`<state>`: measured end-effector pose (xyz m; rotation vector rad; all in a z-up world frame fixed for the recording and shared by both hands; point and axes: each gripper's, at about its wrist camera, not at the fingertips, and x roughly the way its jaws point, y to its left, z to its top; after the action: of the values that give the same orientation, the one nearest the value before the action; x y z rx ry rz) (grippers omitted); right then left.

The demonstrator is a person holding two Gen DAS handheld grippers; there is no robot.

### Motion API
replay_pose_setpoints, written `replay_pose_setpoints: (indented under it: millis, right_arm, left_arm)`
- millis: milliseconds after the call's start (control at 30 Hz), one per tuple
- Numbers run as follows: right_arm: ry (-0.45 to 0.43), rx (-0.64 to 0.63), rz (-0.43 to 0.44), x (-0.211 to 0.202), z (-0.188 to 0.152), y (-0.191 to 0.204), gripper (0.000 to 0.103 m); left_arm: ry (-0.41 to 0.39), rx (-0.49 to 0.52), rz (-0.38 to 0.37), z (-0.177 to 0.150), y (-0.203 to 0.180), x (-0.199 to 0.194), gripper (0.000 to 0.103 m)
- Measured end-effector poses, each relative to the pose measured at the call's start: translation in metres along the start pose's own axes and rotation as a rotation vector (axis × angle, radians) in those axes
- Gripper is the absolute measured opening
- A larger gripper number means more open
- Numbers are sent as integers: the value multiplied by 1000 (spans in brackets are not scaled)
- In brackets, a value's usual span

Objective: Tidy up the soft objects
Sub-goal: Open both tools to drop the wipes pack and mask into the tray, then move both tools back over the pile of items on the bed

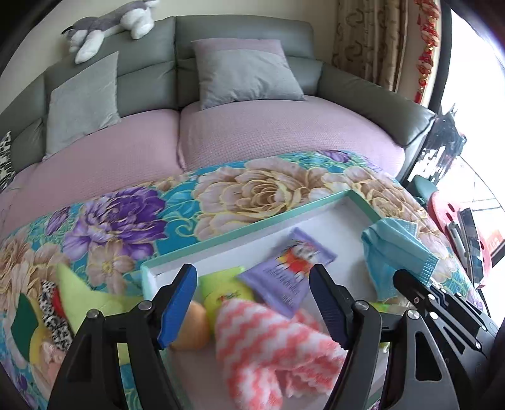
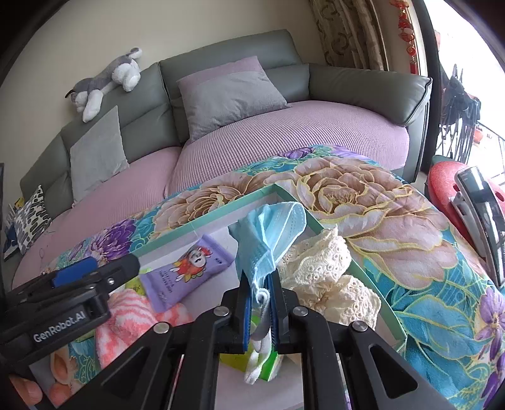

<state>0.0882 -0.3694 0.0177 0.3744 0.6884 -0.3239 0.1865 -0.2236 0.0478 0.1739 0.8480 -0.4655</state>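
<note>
A teal-rimmed white box lies on a floral quilt. In it are a pink-and-white zigzag cloth, a purple pouch, a yellow-green item, an orange plush and cream lace fabric. My right gripper is shut on a light blue face mask, held above the box's right part. My left gripper is open and empty over the zigzag cloth.
Soft items, a yellow-green piece and a spotted one, lie on the quilt left of the box. Behind is a grey sofa with a purple cover, cushions and a husky plush. A red stool stands right.
</note>
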Motion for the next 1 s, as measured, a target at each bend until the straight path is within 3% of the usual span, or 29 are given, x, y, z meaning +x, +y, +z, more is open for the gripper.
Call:
replay_pose_setpoints:
  millis: [133,167,200,267,300,433,467,700,1000]
  right_arm:
    - [6,-19,-17,-1,1,2,12]
    - [8,-31,-29,-1,1,3,19]
    - [9,-43,-42,-1,1,5,27]
    - [14,-64,-64,-3,2,8,87]
    - [8,-76,-65,-5,2,9,90]
    - [3,-115,-81,-9,3,15,96]
    - [5,-123,-91,-10,3,16,103]
    - [21,-132,-126,-13,3,17,103]
    - [66,-134,-137,-23,-5,27,103]
  left_arm:
    - [-11,-16,48,-4,10,-9,76]
    - [-13,-26,56,-5,14,-11,80]
    - [-14,-34,60,-6,17,-12,84]
    - [-21,-60,73,-8,24,-15,89]
    - [-24,-76,84,-9,29,-15,89]
    - [-31,-127,128,-15,43,-15,103]
    - [-35,-140,138,-16,46,-15,103]
    - [-6,-233,252,-35,84,-16,103]
    - [-16,-337,315,-67,125,-50,103]
